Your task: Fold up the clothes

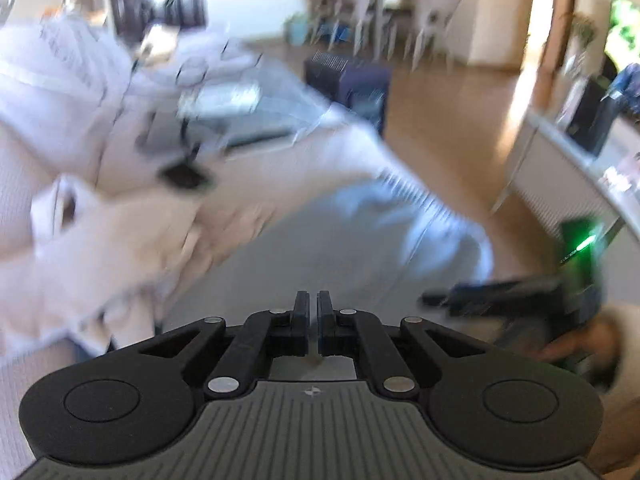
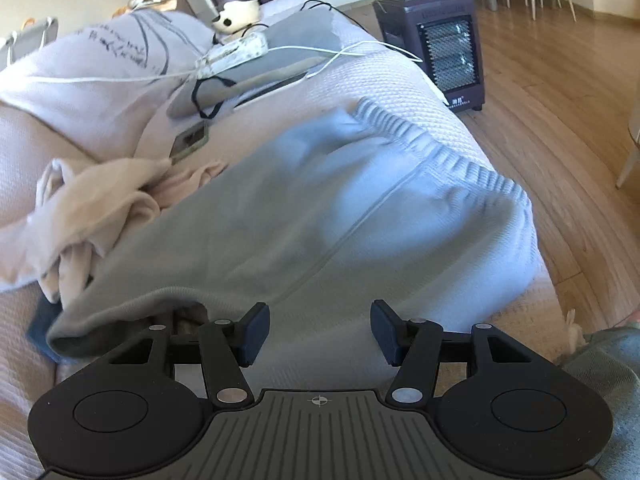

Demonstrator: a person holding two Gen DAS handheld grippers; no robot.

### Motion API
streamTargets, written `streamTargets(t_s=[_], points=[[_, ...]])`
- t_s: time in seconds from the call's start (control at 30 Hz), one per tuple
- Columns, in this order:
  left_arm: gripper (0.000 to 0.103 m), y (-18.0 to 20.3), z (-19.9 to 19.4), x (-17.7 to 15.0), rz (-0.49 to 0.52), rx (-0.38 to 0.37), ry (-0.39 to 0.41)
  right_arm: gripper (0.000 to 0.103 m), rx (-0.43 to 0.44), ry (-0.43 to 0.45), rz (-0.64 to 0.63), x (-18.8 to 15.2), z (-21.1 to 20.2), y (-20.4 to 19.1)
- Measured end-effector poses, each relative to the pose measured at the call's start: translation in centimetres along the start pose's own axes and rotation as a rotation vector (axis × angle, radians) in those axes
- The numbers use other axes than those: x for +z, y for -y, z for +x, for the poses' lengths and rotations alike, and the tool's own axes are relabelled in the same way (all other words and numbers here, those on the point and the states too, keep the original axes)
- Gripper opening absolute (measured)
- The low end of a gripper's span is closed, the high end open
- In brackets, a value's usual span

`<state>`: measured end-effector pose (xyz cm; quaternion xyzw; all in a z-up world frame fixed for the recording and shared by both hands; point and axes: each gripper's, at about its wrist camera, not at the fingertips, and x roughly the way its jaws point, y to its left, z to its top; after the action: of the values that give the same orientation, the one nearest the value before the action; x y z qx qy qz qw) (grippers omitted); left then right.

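I'm holding the right gripper [image 2: 318, 330] with fingers spread wide just above the grey sweatpants [image 2: 304, 216], which are lying flat across the bed [image 2: 400, 76]; my left gripper [image 1: 313, 312] is hovering with fingers pressed together, gripping nothing, beside cream clothes [image 2: 96, 200]

Both grippers, left gripper [image 1: 313, 312] and right gripper [image 2: 318, 330], were matte black linkages with silver rivets, round hubs and ribbed grey bases bearing a crosshair mark. Finger pads [image 2: 252, 332] looked dark blue, though shadow made this uncertain.
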<state>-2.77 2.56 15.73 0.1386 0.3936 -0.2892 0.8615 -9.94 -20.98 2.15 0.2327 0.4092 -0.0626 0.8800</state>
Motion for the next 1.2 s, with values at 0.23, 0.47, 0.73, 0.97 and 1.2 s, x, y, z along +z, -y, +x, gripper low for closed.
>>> streamTargets(t_s=[0.23, 0.47, 0.73, 0.97, 1.2], points=[[0.036, -3.4, 2.5, -6.4, -0.073, 0.030, -0.208, 0.057, 0.102, -0.127, -0.126, -1.2, -0.8, -1.2], [0.056, -4.7, 6.9, -10.5, -0.071, 0.004, -0.396, 0.057, 0.075, -0.345, -0.189, -2.5, 0.4, -0.8], [0.020, -5.4, 10.0, -10.0, -0.152, -0.075, -0.332, 0.059, 0.110, -0.390, -0.288, -2.7, 3.2, -3.9], [0.011, -5.4, 8.3, -4.0, -0.065, -0.099, -0.144, 0.058, 0.138, -0.229, -0.253, 1.0, 4.1, -4.4], [0.011, -4.2, 13.3, 0.6, 0.033, -0.020, -0.130, 0.052, 0.089, -0.205, -0.188, 4.4, 7.6, -3.8]])
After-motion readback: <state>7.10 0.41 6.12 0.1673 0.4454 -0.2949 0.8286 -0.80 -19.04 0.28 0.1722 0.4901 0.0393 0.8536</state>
